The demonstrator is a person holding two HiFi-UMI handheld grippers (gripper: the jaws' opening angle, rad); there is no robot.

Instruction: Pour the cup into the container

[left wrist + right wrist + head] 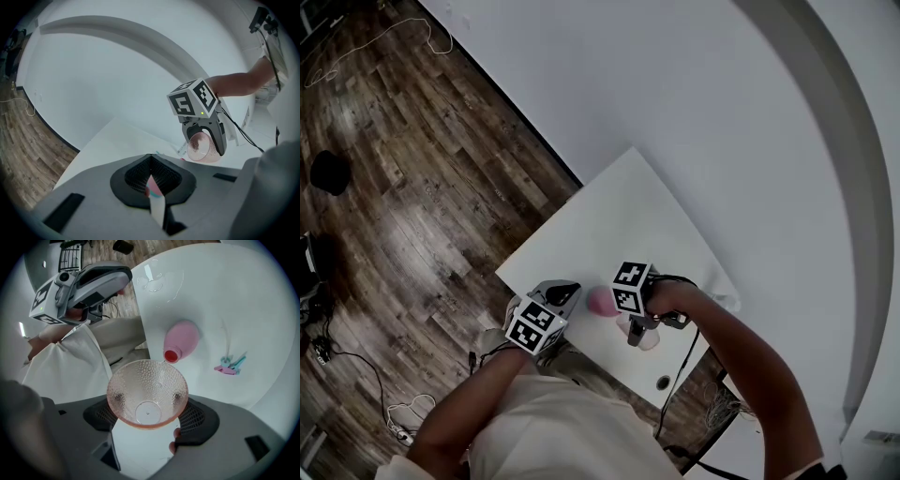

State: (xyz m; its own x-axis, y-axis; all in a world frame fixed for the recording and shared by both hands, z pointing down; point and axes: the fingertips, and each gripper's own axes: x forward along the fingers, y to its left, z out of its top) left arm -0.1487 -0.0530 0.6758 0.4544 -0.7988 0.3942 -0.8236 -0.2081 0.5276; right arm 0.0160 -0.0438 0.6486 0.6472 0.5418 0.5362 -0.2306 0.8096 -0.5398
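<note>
Two grippers: hand-held, side by side over a white table (619,216).
R gripper (147,405): jaws pinch a clear pinkish dimpled cup (147,392) by its sides. The cup is tipped, mouth facing this gripper's camera.
L gripper (151,163): jaws pressed together w/ only a thin slit btwn them, gripping nothing; just left of the R one.
Container: pink bottle (183,337) w/ red open mouth, on the table just past the cup's rim. Upright or leaning, can't tell.
Also on table: small pink and teal clips (229,365), apart from the bottle.
</note>
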